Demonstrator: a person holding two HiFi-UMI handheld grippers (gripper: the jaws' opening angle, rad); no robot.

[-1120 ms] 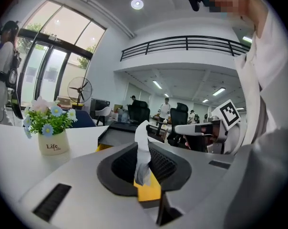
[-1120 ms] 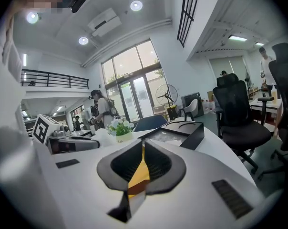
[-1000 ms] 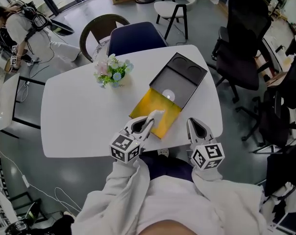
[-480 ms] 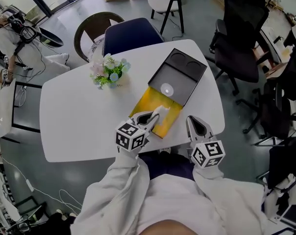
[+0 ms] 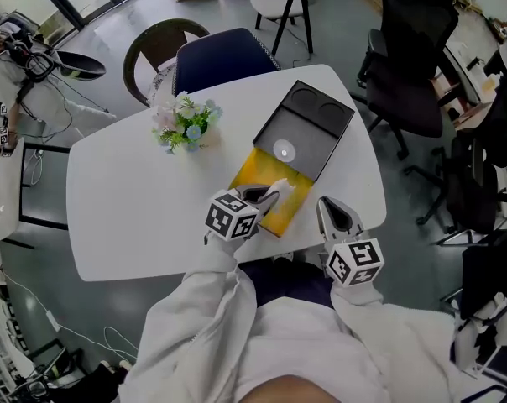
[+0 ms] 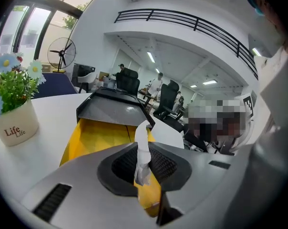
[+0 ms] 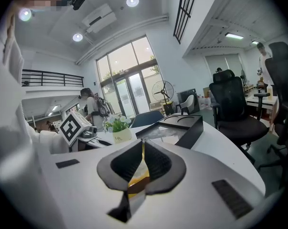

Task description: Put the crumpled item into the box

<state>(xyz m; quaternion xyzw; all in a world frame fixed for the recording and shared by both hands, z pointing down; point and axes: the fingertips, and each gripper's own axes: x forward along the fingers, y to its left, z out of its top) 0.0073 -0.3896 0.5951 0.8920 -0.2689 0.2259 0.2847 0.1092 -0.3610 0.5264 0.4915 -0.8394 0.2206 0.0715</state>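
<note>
Left gripper (image 5: 264, 196): clenched on crumpled tissue (image 6: 142, 149), above yellow box (image 5: 258, 173)
Right gripper (image 5: 327, 208): closed, empty, near counter (image 5: 136, 191) edge

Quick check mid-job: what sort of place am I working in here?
Probably an open-plan office or lab: black swivel chairs beside a white table, tall glass doors and a mezzanine railing.

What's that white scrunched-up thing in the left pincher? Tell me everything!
It's a white crumpled tissue, thin and soft-looking, twisted into a narrow strip. It stands upright, pinched low down by the left gripper, its tip poking up free. It is over the open yellow box, touching only the jaws.
</note>
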